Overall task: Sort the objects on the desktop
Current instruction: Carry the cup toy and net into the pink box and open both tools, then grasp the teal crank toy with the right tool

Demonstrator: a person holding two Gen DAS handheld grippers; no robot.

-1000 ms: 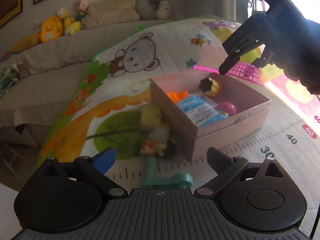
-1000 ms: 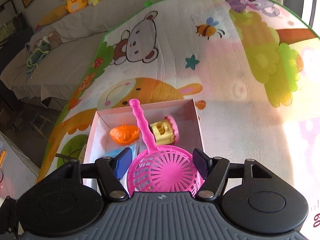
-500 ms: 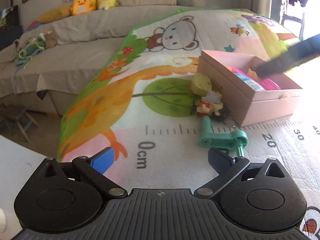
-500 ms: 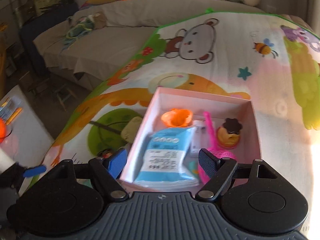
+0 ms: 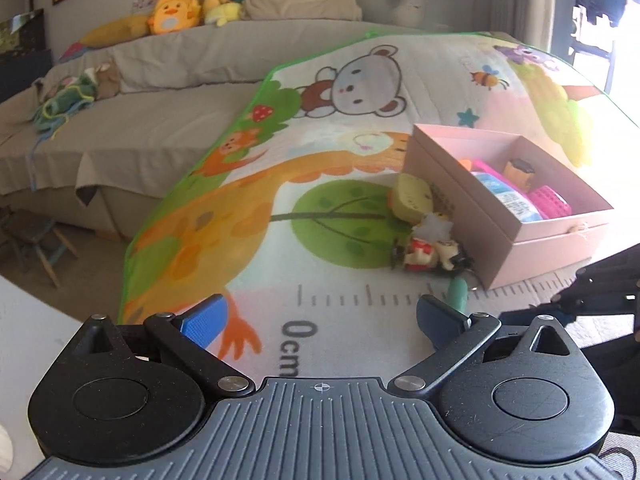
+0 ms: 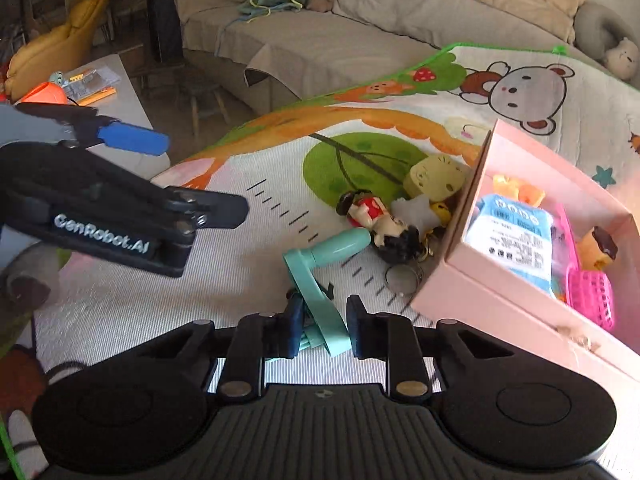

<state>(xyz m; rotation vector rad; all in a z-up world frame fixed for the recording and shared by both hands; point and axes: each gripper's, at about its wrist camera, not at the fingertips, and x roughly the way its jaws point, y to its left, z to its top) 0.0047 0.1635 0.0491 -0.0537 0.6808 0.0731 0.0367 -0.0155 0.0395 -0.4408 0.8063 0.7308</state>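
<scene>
A teal crank handle [image 6: 320, 264] lies on the cartoon play mat in front of the pink box [image 6: 500, 288]. My right gripper [image 6: 320, 326] is shut on the crank's near end, pads pressing both sides. In the left wrist view only the crank's tip [image 5: 457, 294] shows. My left gripper [image 5: 320, 316] hangs open over the mat with nothing between its fingers; it also appears at the left of the right wrist view [image 6: 200, 176]. The box [image 5: 452, 216] holds a blue packet [image 6: 516, 240], a pink scoop [image 6: 592, 296] and small toys.
A doll figurine [image 6: 380, 220], a pale yellow toy [image 6: 436, 176] and a key ring [image 6: 402, 278] lie against the box's left wall. A sofa with plush toys [image 5: 176, 16] runs along the back. A low table with clutter [image 6: 88, 80] stands at the left.
The pink scoop left the right gripper and now lies in the box. The right gripper swung left and down to the teal crank and shut on it. The left gripper drew back from the box.
</scene>
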